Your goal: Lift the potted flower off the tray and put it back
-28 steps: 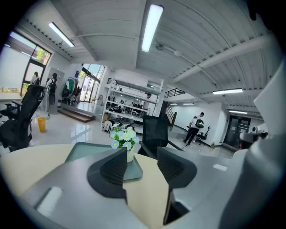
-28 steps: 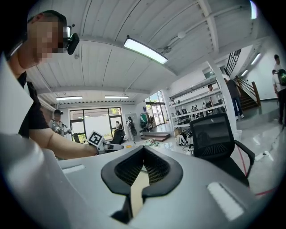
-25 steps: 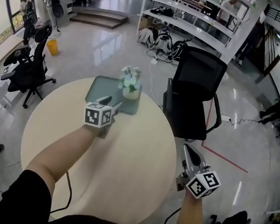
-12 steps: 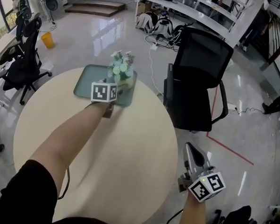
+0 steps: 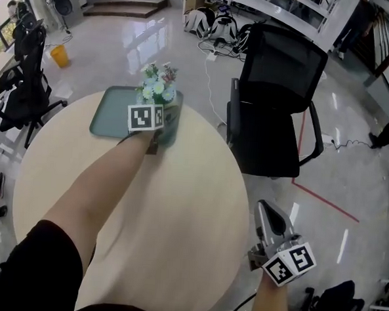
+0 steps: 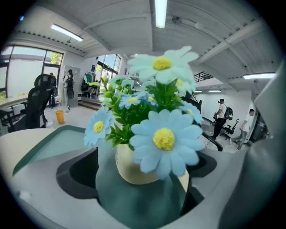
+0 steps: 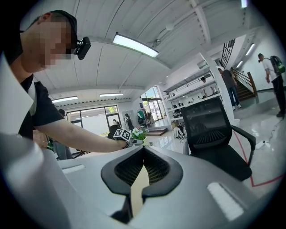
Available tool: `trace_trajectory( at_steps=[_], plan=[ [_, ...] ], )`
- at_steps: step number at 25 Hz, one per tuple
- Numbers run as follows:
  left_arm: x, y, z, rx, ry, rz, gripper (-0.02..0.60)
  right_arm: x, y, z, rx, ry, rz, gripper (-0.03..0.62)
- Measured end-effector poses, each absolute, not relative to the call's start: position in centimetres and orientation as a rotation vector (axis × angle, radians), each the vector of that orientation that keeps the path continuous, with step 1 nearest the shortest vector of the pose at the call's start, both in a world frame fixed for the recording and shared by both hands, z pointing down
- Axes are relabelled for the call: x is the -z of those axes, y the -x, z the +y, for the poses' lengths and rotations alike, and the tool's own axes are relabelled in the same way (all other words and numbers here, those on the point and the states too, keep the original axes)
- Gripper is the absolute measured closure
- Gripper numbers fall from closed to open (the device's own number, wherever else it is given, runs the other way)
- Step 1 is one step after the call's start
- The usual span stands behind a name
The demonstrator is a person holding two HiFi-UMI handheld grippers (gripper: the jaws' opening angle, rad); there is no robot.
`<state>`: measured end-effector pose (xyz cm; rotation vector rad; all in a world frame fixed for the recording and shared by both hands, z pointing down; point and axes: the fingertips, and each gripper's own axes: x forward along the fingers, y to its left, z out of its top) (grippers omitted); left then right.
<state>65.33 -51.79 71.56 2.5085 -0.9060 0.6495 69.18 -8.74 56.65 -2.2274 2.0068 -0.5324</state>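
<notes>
My left tongs (image 6: 143, 179), just opened wide, straddle the potted flower (image 6: 152, 134) ungripped, so an off-centre squeeze could topple it, while my right tongs (image 7: 142, 170) are closed and empty.

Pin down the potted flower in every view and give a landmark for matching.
Head view: potted flower upper left of centre, at the green tray's right end.
Left gripper view: potted flower fills the centre, between the left gripper's jaws, which have just been opening.
Right gripper view: tiny, left of centre.
Landmark: green tray in the first two; marker cube beside it in head and right gripper views.
</notes>
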Motion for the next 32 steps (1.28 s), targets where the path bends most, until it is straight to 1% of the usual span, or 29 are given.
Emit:
trace_trajectory(
  at_steps=[17,18,19,20,32],
  plan=[
    [-73.7,-67.1,-53.6,-0.696,-2.500,-0.951,0.012,-58.8,-69.4,-9.1,0.591,2.237,1.993,0.579],
    [-73.7,-67.1,-53.5,-0.696,-2.507,-0.942,0.017,-58.9,-69.4,-9.0,0.596,2.237,1.987,0.579],
    [-73.6,-67.2,-53.4,-0.691,-2.517,-0.933,0.056,-59.0,-69.4,-9.0,0.600,2.239,1.983,0.579],
    [-73.5,-67.2,-53.3,-0.687,-2.526,-0.925,0.081,-59.1,-69.4,-9.0,0.605,2.240,1.980,0.579],
    [-71.4,-66.8,-52.4,-0.665,-2.583,-0.857,0.092,-58.1,-68.4,-9.6,0.603,2.233,2.009,0.580]
  ],
)
